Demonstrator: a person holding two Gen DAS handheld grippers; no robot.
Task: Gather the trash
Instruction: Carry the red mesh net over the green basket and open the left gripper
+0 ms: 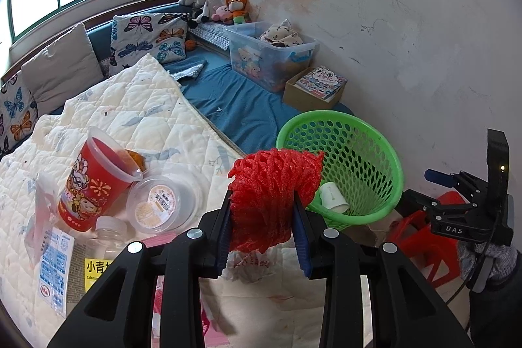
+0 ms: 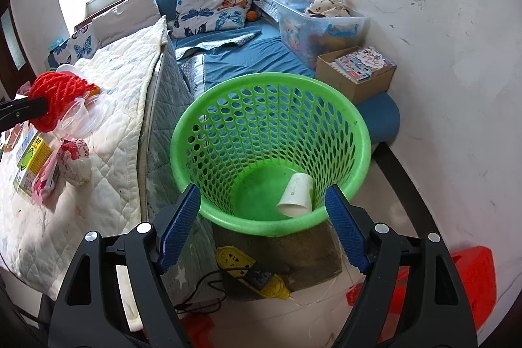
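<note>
Left tongs (image 1: 264, 230) grip the red foam net (image 1: 274, 194) short of the green basket (image 1: 375, 185); right tongs (image 2: 261, 230) gape empty. Released early, the springy net could miss the rim.

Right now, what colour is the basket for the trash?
Bright green basket with holes, clearest in the right wrist view.

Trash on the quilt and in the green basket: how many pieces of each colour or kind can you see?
Red foam net, gripped by the fingers: 1
Red printed cup: 1
Clear lidded tub: 1
Clear bottle: 1
White paper cup in basket: 1
Total: 5
</note>
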